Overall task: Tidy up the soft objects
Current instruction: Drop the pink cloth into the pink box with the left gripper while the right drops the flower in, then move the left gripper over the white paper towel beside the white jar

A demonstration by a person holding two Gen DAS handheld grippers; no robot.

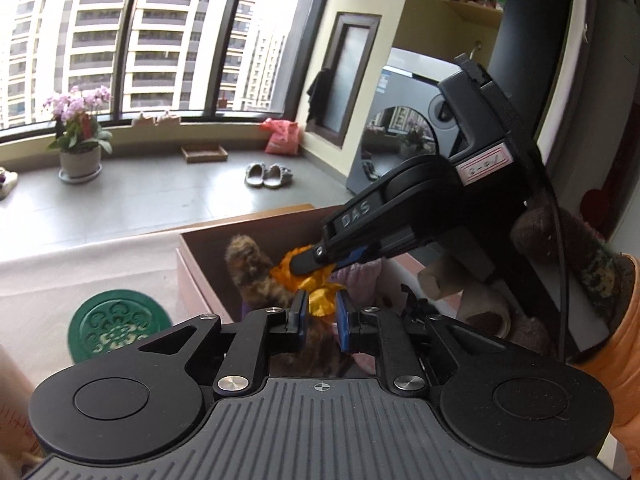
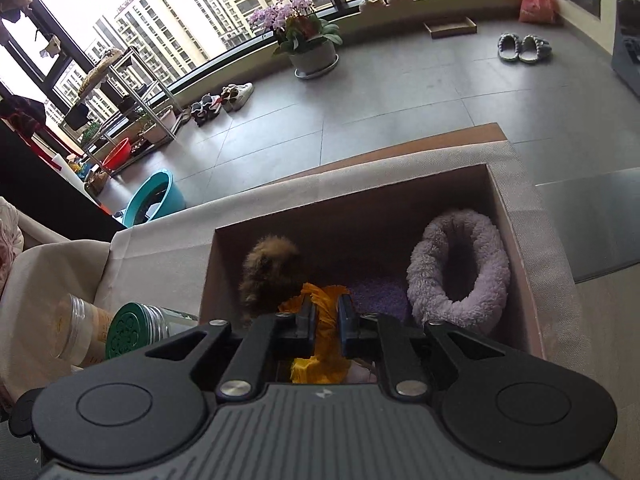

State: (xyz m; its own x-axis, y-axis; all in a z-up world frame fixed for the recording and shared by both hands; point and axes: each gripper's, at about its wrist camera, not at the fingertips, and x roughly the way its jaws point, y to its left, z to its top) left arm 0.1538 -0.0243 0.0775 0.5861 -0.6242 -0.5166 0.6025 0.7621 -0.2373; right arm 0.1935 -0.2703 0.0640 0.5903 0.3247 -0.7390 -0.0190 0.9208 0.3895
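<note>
Right hand-held gripper (image 1: 316, 266) marked "DAS"; white tag (image 1: 486, 163) illegible.

The left gripper (image 1: 321, 316) hangs over a cardboard box (image 1: 200, 268), its blue pads slightly apart with yellow cloth (image 1: 316, 290) and a brown furry toy (image 1: 250, 268) beyond them. The right gripper (image 1: 310, 264) reaches in from the right, its tips on the yellow cloth. A green lid (image 1: 114, 326) lies left of the box.

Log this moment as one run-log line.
stage: placing into cardboard box | left gripper: slightly open over box | right gripper: slightly open around yellow soft item | in box: lilac slipper, brown furry item
</note>
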